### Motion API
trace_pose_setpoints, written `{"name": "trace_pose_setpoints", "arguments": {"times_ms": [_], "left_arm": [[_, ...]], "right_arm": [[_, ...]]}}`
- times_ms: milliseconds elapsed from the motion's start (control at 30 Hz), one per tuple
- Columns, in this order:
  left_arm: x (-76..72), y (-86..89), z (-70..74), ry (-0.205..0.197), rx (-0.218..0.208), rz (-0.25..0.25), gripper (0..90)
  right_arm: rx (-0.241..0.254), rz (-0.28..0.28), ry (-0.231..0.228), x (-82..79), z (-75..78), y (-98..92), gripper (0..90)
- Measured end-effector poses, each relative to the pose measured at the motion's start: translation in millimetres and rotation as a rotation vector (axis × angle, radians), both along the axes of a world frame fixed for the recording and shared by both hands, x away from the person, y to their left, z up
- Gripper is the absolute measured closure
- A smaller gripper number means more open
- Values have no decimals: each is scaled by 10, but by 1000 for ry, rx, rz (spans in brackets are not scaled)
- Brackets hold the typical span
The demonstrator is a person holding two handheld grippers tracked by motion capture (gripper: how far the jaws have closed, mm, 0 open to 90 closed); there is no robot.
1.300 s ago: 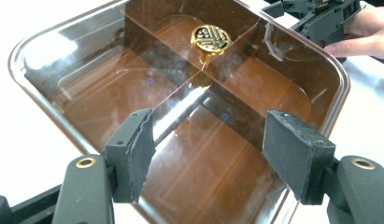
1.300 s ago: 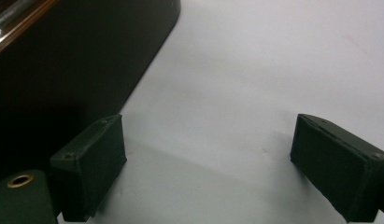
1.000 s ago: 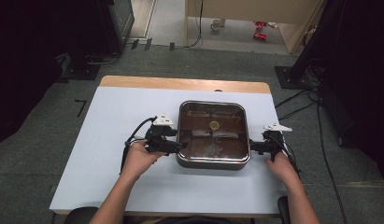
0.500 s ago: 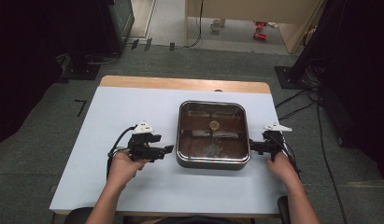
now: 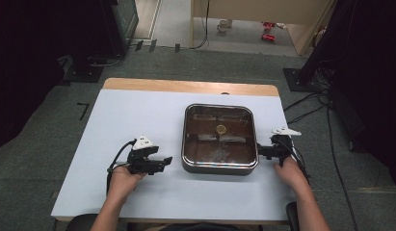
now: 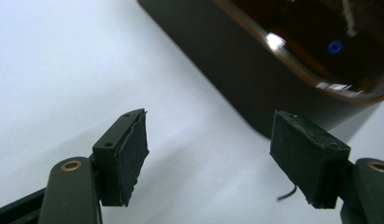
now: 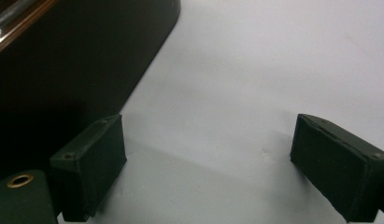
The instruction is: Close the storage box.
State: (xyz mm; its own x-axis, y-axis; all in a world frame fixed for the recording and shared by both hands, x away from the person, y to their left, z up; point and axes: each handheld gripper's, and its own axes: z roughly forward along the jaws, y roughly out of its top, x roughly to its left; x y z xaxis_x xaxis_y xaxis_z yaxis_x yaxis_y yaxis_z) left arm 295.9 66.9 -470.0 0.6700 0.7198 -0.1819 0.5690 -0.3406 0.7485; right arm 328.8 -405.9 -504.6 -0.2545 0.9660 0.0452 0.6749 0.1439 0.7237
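While apart, pan (image 5: 219, 163) faces left claw (image 5: 167, 160).

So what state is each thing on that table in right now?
Pan: flat on the table, glass lid on, nothing gripping it.
Left gripper: open, jaws just widening, nothing between them, short of the pan.
Right gripper: open, nothing between its jaws, right beside the pan's edge.
Table: white top.
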Motion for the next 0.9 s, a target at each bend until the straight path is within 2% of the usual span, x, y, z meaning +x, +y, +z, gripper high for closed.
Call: {"name": "trace_pose_setpoints", "arguments": {"times_ms": [67, 300, 500, 567, 600, 700, 900], "left_arm": [[21, -24, -81, 15, 31, -7, 276], [63, -86, -199, 56, 50, -18, 273], [33, -100, -244, 24, 33, -45, 206], [-10, -128, -273, -25, 63, -67, 178], [-44, -151, -289, -62, 96, -70, 176], [-78, -211, -294, -94, 160, -73, 177], [-77, -210, -294, -94, 159, -73, 176]], "right_arm": [[0, 0, 0, 0, 0, 0, 99], [0, 0, 0, 0, 0, 0, 99], [0, 0, 0, 0, 0, 0, 99], [0, 0, 0, 0, 0, 0, 99], [0, 0, 0, 0, 0, 0, 99], [0, 0, 0, 0, 0, 0, 99], [0, 0, 0, -1, 0, 0, 99]]}}
